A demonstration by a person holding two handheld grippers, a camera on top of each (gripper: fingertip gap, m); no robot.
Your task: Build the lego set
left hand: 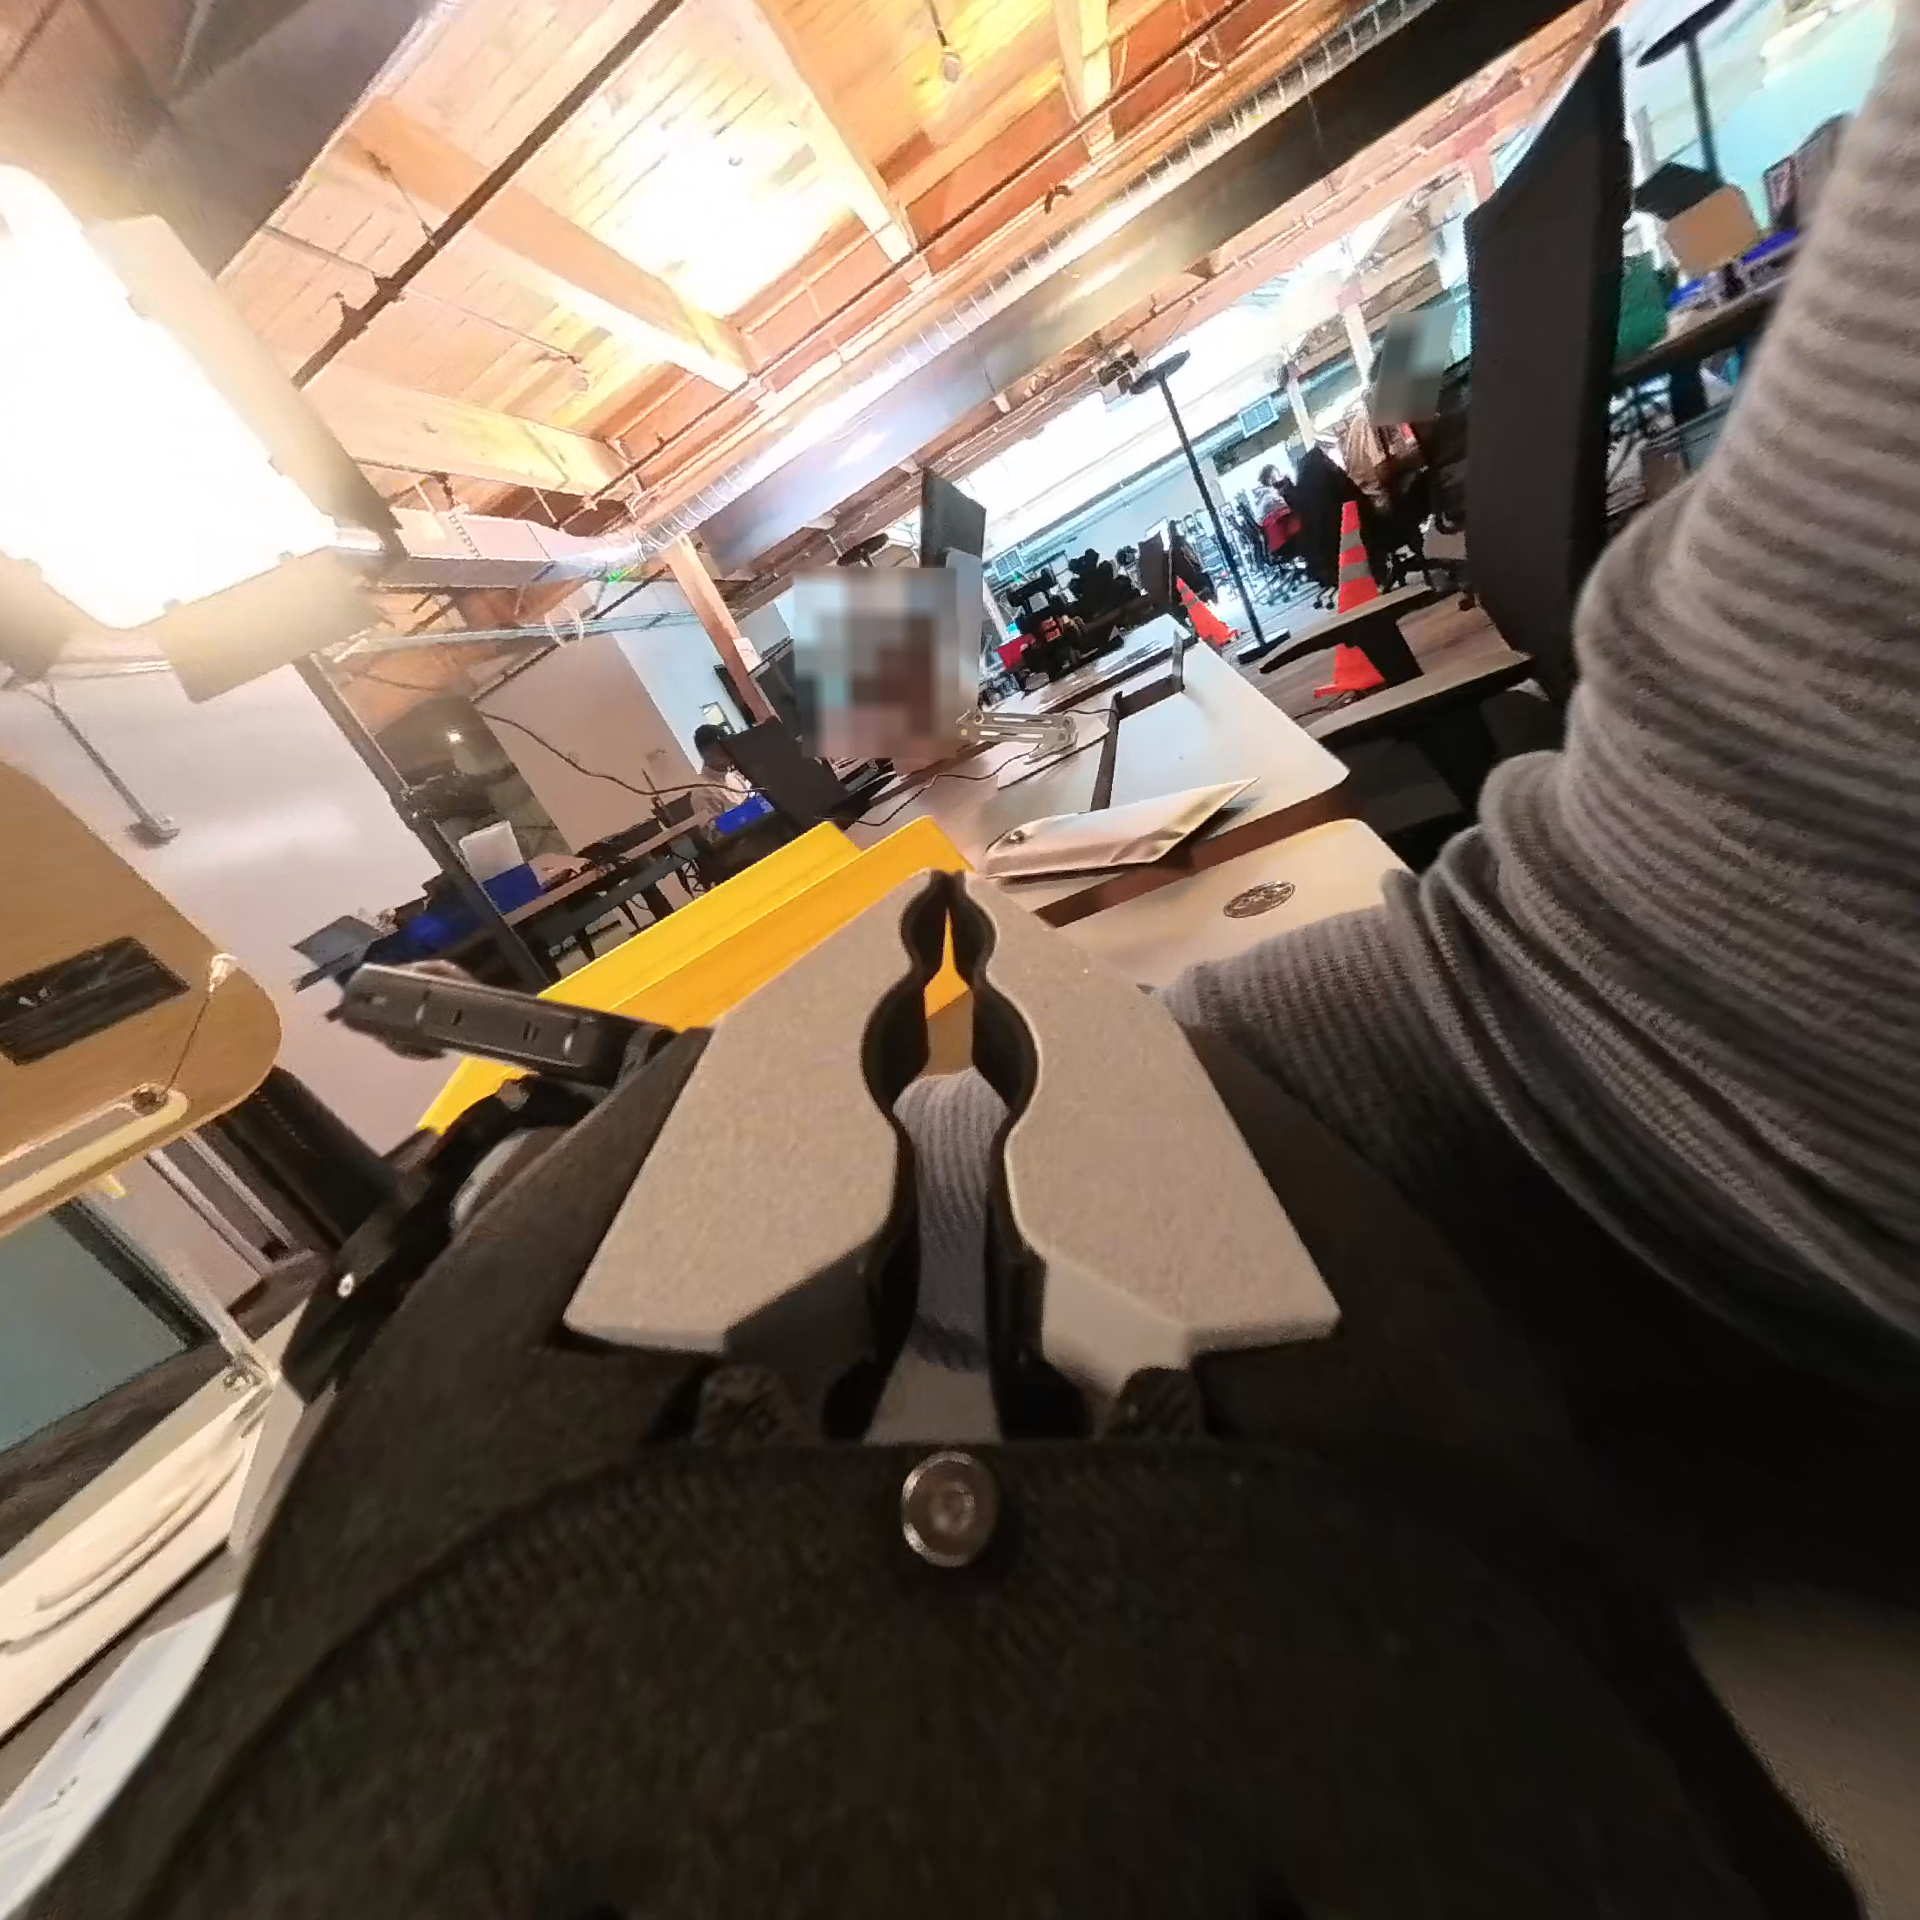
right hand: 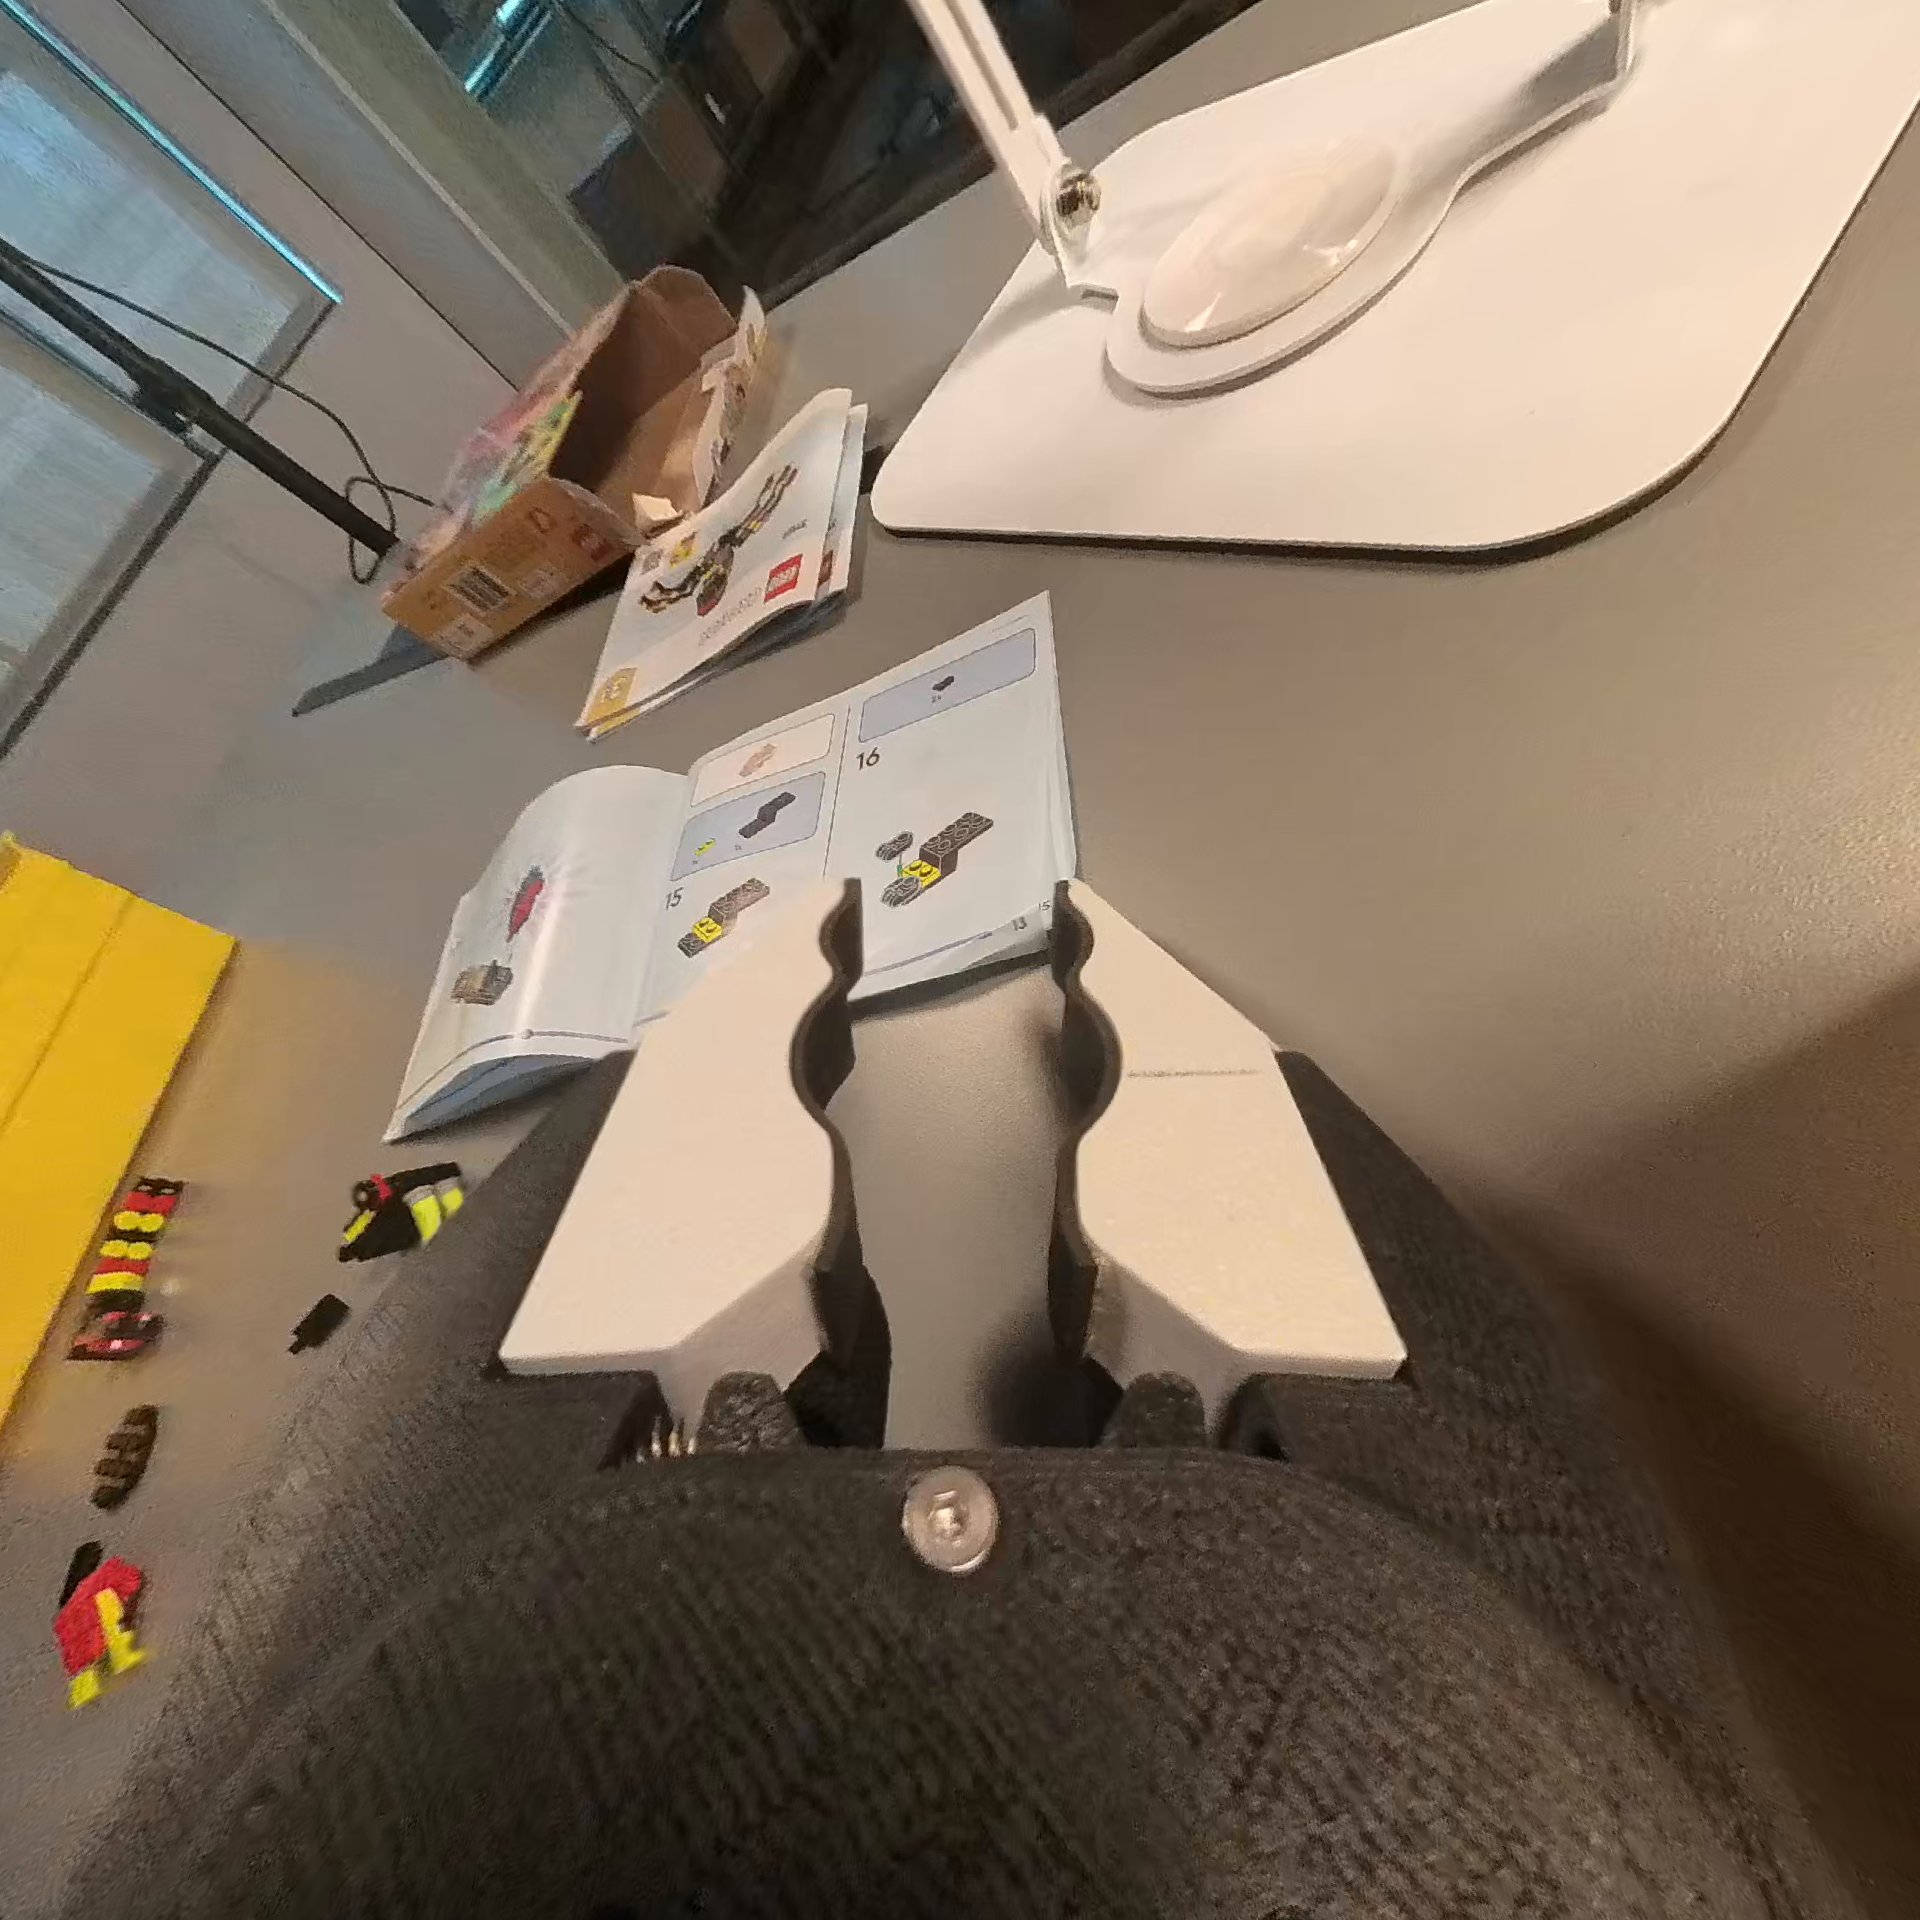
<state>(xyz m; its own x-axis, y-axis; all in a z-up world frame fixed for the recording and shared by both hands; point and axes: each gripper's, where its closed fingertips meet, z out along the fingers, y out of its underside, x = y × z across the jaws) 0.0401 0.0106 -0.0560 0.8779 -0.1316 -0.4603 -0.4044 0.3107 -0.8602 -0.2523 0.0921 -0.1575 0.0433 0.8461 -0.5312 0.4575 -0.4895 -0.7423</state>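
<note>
My right gripper is open and empty, held low over the grey table, its tips pointing at the open instruction booklet. Small lego pieces lie at the left: a black and yellow sub-build, a small black piece, a red, yellow and black build and several dark pieces. My left gripper is shut with nothing between its tips, tilted up toward the room, with a yellow tray behind it. A grey striped sleeve fills the right of the left wrist view.
A second, closed booklet and an opened cardboard box lie beyond the open booklet. A white stand base stands at the far right. The yellow tray shows at the left edge. A bright lamp panel hangs at the upper left. Left tips to right tips: about 30 cm. To reach the small black piece in a straight line is about 25 cm for my right fingers, about 30 cm for my left.
</note>
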